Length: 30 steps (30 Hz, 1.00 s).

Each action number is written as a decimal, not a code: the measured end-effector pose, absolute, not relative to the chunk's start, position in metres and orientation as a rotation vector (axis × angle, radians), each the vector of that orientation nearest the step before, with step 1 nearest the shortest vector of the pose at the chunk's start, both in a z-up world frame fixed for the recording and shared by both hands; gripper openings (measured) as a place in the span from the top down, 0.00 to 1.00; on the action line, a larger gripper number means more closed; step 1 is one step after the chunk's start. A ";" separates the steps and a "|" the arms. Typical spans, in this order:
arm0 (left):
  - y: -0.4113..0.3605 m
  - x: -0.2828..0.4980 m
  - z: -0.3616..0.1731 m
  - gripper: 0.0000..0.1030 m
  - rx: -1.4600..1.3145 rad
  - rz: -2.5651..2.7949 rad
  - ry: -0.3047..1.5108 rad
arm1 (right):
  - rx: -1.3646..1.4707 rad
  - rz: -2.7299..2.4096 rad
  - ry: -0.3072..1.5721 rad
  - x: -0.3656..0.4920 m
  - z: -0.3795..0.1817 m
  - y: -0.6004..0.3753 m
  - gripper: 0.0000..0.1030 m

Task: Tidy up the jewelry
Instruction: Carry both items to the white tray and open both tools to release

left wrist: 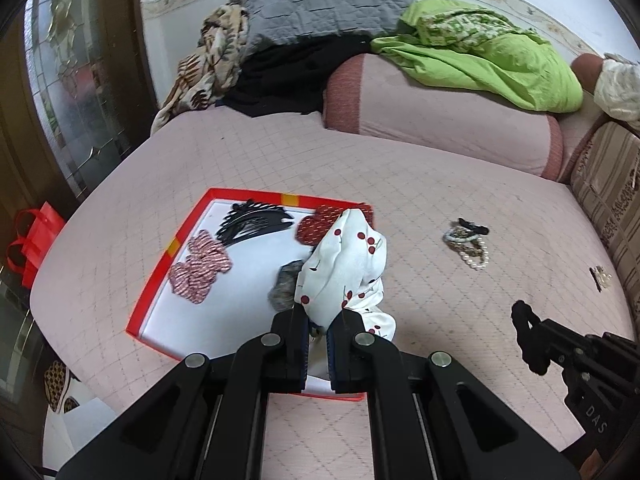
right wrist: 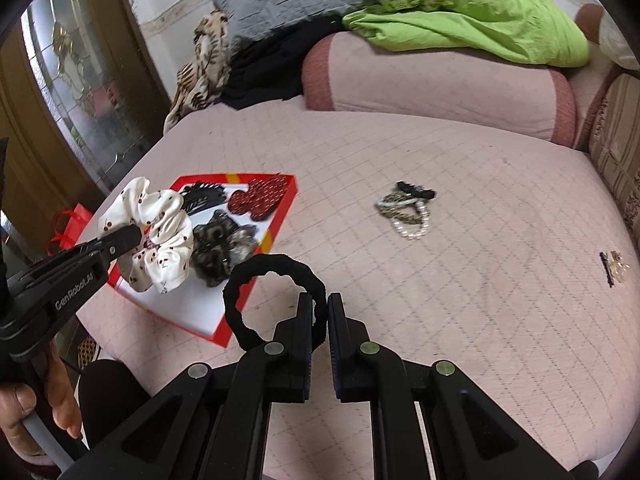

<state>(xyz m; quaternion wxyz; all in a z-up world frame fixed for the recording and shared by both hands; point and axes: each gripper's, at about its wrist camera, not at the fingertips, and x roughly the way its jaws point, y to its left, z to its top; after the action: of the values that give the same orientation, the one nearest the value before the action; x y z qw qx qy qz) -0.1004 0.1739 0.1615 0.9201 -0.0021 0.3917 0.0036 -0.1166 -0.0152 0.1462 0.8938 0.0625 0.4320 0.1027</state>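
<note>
Left wrist: the left gripper (left wrist: 318,330) pinched a cherry-print scrunchie (left wrist: 344,264) above the red tray (left wrist: 158,276); its loose folds could snag the scrunchies already there.

Right wrist: the right gripper (right wrist: 320,312) clamped a black hair tie (right wrist: 240,280) beside the tray, seemingly by one thin edge, so it might slip.

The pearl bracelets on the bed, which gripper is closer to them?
Right. The right gripper, holding a black hair tie, is nearer the pearl bracelets. The left gripper, holding the cherry scrunchie, hangs over the red tray, farther away.
</note>
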 end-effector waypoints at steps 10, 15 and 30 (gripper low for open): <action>0.215 -0.097 0.152 0.93 -0.062 0.047 0.822 | 0.080 0.269 0.934 -0.107 0.140 0.022 0.91; 0.243 -0.093 0.148 0.94 -0.095 0.079 0.830 | 0.072 0.314 0.954 -0.095 0.138 0.044 0.91; 0.315 -0.067 0.103 0.93 -0.197 0.133 0.944 | -0.072 0.424 0.995 -0.062 0.103 0.134 0.91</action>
<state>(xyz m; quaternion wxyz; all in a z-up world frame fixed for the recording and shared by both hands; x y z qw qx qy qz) -0.0667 0.3149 0.1032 0.8839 -0.0947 0.4534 0.0641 -0.0622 0.1345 0.1032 0.8568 -0.0344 0.4733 0.2019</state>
